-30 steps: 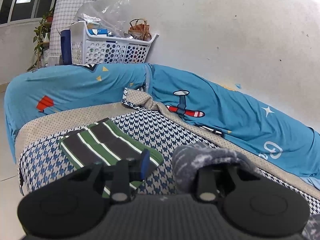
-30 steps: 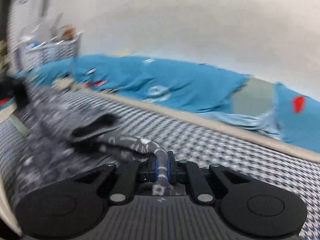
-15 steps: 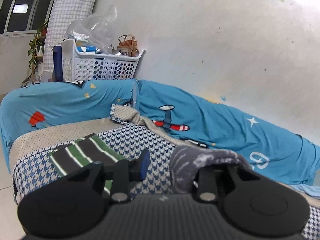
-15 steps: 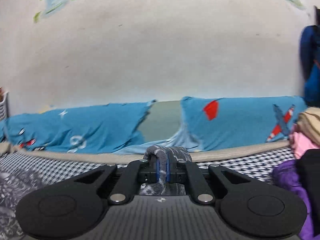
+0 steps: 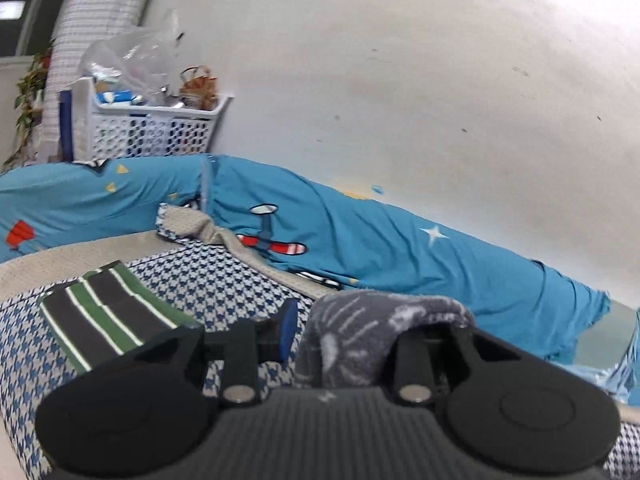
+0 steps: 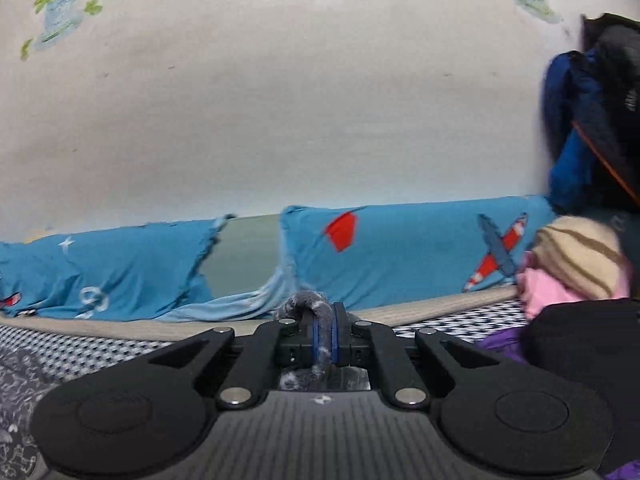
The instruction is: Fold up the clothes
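Right wrist | right tool [image 6: 325, 334] clamps grey garment [image 6: 304, 304] | clothes pile [image 6: 576, 272] beside

Fuzzy grey garment [image 5: 360, 332]; matt black plastic hand-held gripper [image 6: 325, 340]; perforated plastic basket [image 5: 152, 132].

Your left tool [image 5: 360, 332] is matte black: two round housings flank a ribbed grey centre plate, silver screw heads sit at the link pivots, and its pads are blue. Your right tool [image 6: 327, 334] looks the same, with a small white mark on the plate.
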Demonstrator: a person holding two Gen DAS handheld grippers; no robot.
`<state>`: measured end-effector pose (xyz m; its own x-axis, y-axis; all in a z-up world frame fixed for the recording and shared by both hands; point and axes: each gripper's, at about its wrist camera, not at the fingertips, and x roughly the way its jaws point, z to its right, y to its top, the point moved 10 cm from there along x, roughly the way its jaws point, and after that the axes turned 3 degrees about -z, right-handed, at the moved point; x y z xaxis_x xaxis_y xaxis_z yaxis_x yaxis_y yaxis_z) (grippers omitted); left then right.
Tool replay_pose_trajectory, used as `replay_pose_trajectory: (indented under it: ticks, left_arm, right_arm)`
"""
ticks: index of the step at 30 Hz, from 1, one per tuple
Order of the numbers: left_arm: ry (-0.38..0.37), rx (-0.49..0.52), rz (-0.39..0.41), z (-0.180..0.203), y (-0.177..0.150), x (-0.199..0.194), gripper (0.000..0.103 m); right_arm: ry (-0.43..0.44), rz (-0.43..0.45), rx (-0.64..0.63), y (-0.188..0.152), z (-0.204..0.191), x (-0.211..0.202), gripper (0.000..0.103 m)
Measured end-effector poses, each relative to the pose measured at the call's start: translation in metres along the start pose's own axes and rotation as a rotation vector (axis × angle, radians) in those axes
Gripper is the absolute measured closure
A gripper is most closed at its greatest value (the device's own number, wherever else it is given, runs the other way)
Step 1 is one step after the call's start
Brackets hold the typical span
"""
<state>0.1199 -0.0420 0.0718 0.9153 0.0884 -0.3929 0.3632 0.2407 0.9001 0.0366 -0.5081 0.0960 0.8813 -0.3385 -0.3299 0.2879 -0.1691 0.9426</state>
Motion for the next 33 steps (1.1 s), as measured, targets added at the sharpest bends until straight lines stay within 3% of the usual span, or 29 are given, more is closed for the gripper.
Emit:
replay_pose_trajectory:
  ticks: [5,11,16,21,25,28,30,33]
  left_arm:
    - [0.014,0.017,-0.003,0.000,-0.003,-0.001,0.073]
    - [0.111,0.024,-0.022,-0.026,-0.003,0.002,0.072]
    - [0.173,0.005,-0.094,-0.056,-0.013,0.014,0.072]
    - [0.202,0.014,-0.149,-0.079,-0.022,0.021,0.070]
    - [0.223,0.021,-0.229,-0.094,-0.035,0.029,0.070]
    - [0.236,0.018,-0.311,-0.106,-0.048,0.036,0.068]
    - [0.221,0.024,-0.363,-0.110,-0.058,0.041,0.067]
    - [0.223,0.053,-0.414,-0.115,-0.071,0.041,0.058]
  right_arm:
    - [-0.090,-0.006,0.044,0.001,0.038,-0.004,0.098]
    - [-0.051,-0.100,0.057,-0.015,0.044,0.001,0.096]
    - [-0.043,-0.126,0.084,-0.018,0.047,-0.004,0.073]
    - [-0.048,-0.136,0.082,-0.018,0.050,-0.009,0.068]
    - [-0.052,-0.140,0.056,-0.019,0.051,-0.015,0.059]
    - [-0.034,-0.225,0.000,-0.032,0.047,-0.011,0.044]
    - [-0.056,-0.279,-0.038,-0.044,0.048,-0.010,0.044]
    - [-0.041,-0.338,-0.095,-0.059,0.044,-0.011,0.044]
